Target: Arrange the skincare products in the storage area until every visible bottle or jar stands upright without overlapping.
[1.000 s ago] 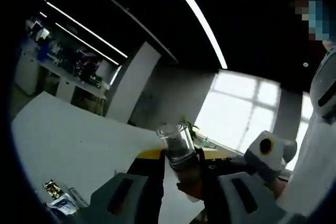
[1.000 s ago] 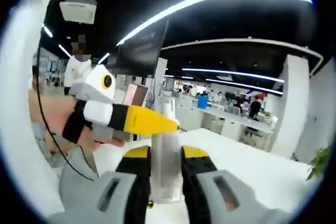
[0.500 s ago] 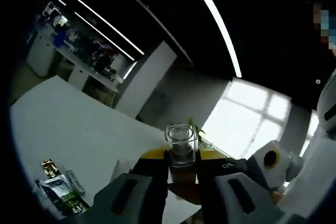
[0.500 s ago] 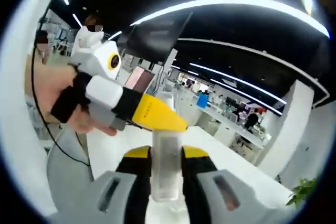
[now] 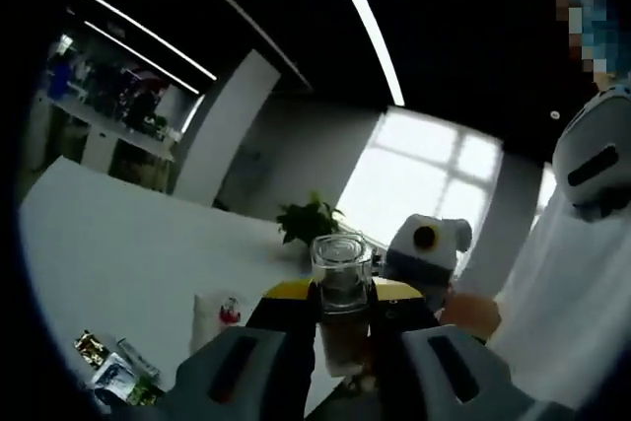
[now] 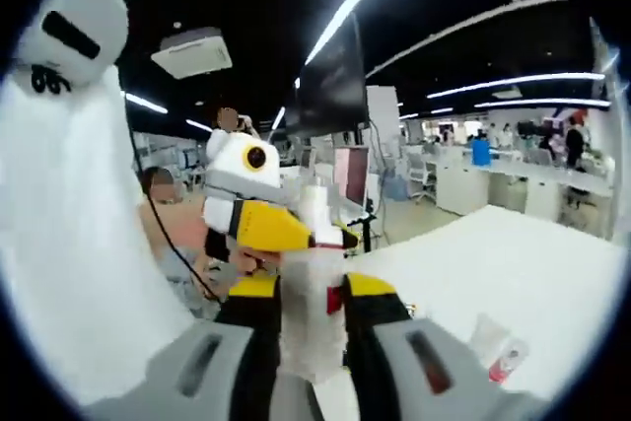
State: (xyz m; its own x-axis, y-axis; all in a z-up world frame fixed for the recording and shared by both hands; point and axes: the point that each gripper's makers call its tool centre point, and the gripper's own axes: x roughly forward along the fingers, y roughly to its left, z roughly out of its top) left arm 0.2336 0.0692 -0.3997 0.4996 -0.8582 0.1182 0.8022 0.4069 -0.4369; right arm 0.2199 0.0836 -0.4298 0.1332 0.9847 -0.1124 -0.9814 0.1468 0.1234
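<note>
**A:** Open-plan office, dark ceiling with long light strips, a bright window behind a potted plant [image 5: 308, 221], and a broad white table [image 5: 118, 253] below. Where is the product?

**B:** Up in the air, not on the table. In the left gripper view the left gripper [image 5: 344, 317] has its jaws closed tight on a clear bottle [image 5: 342, 288], round cap toward the camera. In the right gripper view the right gripper [image 6: 309, 315] is clamped on what I judge to be the same bottle, pale and frosted from this side [image 6: 310, 293].

**A:** Both tools on one bottle?

**B:** It looks so. The left gripper's yellow jaw tips cross into the right gripper view at about the cap's height, though I cannot tell exactly where they press.

**A:** What could go wrong?

**B:** Two grips pulling on one smooth bottle: if one jaw pair lets go while the other is off-centre, the bottle may swing or slip out and drop onto the table. It might also come down on the small white pouch [image 5: 219, 315] or the sachets [image 5: 116, 374] near the table's edge (loose clutter, not upright products), and then it would tip or overlap.

**A:** And the hands?

**B:** Raised well above the table, the two tools facing one another, each camera looking past the bottle at the other. A bare hand [image 6: 177, 234] wraps the left gripper's handle, a white sleeve beside it.
</note>
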